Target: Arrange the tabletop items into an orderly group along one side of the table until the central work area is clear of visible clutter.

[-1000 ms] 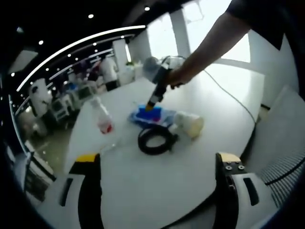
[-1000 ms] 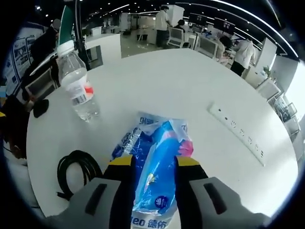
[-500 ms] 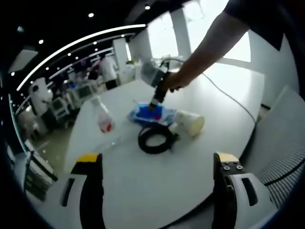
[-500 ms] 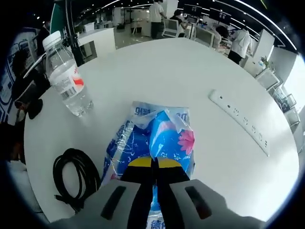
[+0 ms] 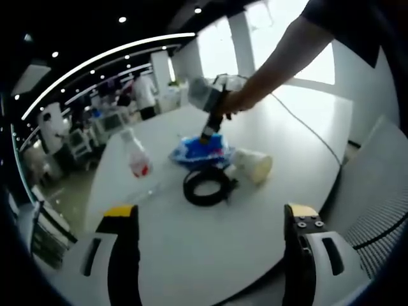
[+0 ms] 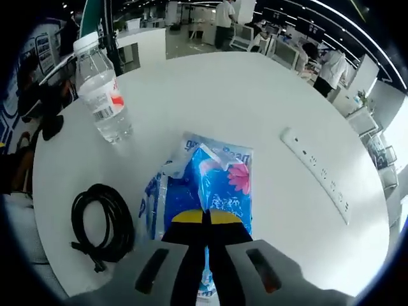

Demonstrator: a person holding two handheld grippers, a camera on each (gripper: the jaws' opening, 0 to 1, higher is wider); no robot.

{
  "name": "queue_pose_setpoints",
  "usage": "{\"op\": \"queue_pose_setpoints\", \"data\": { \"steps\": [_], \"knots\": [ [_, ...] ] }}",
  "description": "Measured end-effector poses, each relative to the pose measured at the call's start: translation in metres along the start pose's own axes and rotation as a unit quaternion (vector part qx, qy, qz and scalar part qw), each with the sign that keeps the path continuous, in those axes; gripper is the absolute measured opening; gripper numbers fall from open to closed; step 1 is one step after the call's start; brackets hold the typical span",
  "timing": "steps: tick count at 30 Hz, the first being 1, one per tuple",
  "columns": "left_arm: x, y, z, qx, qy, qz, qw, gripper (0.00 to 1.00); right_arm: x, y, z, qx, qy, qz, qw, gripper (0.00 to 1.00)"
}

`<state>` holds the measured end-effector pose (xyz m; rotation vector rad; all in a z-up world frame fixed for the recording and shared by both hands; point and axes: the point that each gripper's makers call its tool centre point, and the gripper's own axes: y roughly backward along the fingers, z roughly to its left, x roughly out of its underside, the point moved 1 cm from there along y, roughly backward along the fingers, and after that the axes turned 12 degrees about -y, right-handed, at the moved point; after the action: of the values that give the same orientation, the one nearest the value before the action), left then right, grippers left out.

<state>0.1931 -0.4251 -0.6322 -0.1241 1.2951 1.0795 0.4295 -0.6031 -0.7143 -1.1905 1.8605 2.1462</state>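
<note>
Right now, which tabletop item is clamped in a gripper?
The blue tissue pack, pinched by the right gripper; the water bottle and black cable coil lie free.

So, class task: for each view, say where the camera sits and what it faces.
Left gripper view: rides the open left gripper, facing the table; the person's arm shows.
Right gripper view: rides the right gripper, shut on the packet, looking down.
Shared: packet, bottle, cable, right gripper.

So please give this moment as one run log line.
right gripper: shut on blue tissue pack | left gripper: open, idle | bottle, black cable: on table
</note>
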Motion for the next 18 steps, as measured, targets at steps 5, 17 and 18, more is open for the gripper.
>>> {"op": "queue_pose_setpoints", "data": {
  "steps": [5, 17, 18],
  "knots": [
    [-0.001, 0.000, -0.001, 0.004, -0.005, 0.000, 1.0000, 0.91, -0.003, 0.011, 0.003, -0.009, 0.020, 0.000, 0.9998, 0.00],
    [0.000, 0.000, 0.001, 0.010, -0.011, 0.002, 0.9999, 0.91, -0.011, 0.047, 0.006, -0.026, 0.066, 0.011, 0.9974, 0.00],
    [-0.001, 0.000, 0.001, 0.010, -0.011, 0.001, 0.9999, 0.91, -0.011, 0.048, 0.005, -0.028, 0.067, 0.011, 0.9973, 0.00]
  ]
}}
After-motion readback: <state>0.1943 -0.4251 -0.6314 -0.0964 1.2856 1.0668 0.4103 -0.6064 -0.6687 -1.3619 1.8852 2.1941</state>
